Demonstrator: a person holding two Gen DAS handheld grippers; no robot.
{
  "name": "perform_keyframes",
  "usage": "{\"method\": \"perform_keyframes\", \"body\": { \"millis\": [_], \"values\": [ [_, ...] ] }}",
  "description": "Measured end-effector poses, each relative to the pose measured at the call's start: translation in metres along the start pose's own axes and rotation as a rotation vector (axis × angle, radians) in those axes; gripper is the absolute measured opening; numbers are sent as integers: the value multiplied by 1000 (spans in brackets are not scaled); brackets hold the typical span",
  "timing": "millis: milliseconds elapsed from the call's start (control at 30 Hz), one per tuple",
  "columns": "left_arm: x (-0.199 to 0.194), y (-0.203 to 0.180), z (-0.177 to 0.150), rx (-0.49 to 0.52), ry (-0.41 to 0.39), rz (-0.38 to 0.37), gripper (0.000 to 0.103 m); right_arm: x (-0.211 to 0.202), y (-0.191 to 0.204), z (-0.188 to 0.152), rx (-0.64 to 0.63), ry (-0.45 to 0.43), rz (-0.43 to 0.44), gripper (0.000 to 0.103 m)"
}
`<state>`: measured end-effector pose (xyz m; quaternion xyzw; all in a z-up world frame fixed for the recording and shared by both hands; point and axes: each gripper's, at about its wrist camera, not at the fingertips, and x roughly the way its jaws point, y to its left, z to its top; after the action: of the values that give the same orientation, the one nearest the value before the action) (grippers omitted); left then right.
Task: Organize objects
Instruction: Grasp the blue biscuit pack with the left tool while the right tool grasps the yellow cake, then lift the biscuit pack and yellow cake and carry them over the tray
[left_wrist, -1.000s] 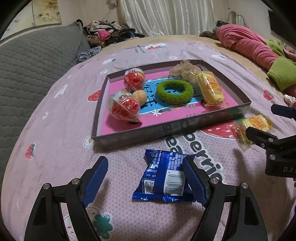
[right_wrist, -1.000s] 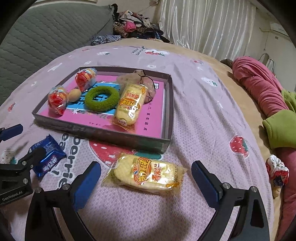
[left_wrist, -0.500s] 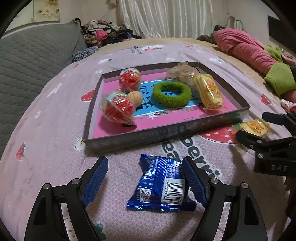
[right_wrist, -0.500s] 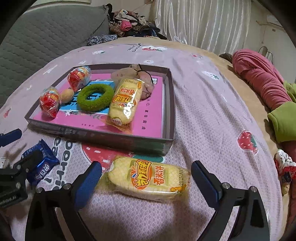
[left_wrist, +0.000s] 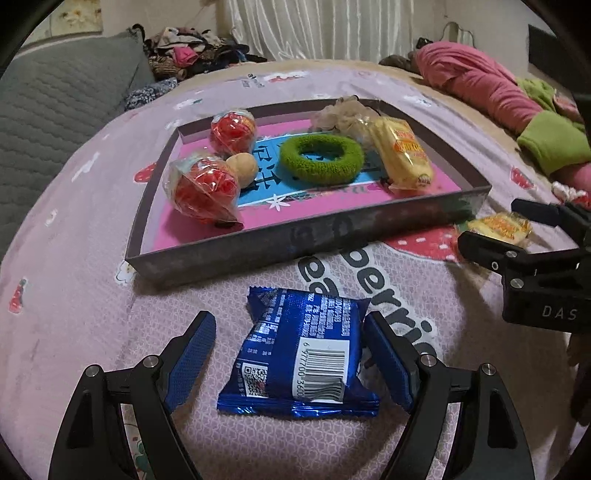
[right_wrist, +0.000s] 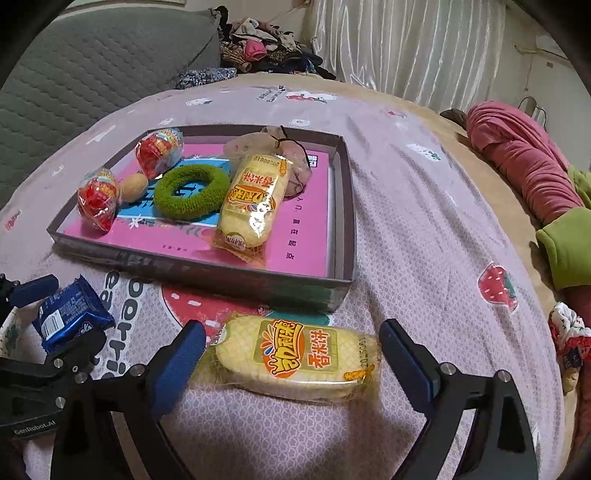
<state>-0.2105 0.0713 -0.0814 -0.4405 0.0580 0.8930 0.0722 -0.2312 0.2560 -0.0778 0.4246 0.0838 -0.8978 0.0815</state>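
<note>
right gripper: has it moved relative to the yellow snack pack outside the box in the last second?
Yes. The right gripper has come in around the yellow snack pack, which now sits between its closing jaws, untouched; the box looks farther off.

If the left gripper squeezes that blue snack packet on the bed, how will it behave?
The blue snack packet looks puffy and crinkled, so it will probably dent and crackle. Its glossy foil may slip on the pads. It looks light, and the soft bedspread beneath may give.
</note>
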Motion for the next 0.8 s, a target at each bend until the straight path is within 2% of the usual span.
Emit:
{"method": "perform_keyframes", "body": {
  "millis": [100,200,233,500,800],
  "values": [
    [2,3,0,-18,5,-38,83,0,-1,1,4,-11,1,87],
    [3,3,0,-20,6,-67,70,-1,3,1,-15,-15,-12,84],
    [3,2,0,-18,3,-76,63,-1,5,1,-26,-15,-18,84],
    [1,3,-2,-24,6,-93,60,-9,8,-3,-40,-30,12,78],
    [-9,4,-4,-18,-7,-81,60,-25,13,-6,-31,-49,67,76]
  ]
}}
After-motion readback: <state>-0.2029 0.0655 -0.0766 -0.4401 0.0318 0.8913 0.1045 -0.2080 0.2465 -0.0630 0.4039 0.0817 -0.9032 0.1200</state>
